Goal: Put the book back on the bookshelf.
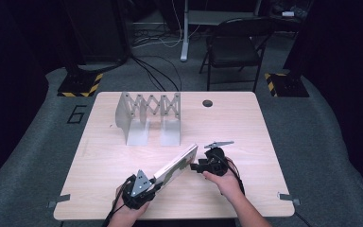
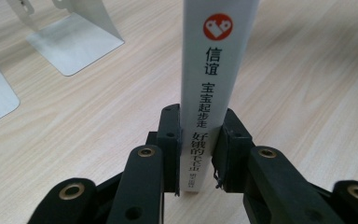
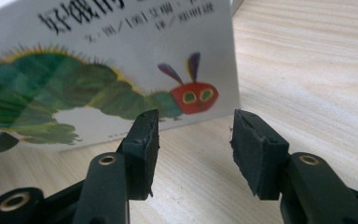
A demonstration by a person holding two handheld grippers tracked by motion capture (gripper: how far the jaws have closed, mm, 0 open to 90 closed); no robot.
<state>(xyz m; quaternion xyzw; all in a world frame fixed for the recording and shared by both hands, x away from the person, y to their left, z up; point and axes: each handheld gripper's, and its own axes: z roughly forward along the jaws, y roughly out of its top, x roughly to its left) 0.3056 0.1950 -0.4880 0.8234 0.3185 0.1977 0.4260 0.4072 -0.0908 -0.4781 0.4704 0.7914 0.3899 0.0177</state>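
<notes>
A dark room with a folding chair and cables on the floor is being seen behind a pale wooden desk. On the desk, a grey expanding book rack is standing toward the far left, and a picture book is being held on its edge near the front, well apart from the rack.

The left claw is being clenched on the spine of the book, with the pads pressing on both covers. The right claw is being kept just in front of the cover with the caterpillar; its jaws are standing apart with bare desk between them, so nothing is being grasped by it.

It is judged that the book is being prepared for carrying to the rack. For a good result, the grip at the spine should be kept firm and low, so the book is not swinging. The free end should be supported by the right claw while the book is being raised upright. One slot of the rack should be aimed at squarely, because the thin dividers could be pushed aside by a tilted corner.
</notes>
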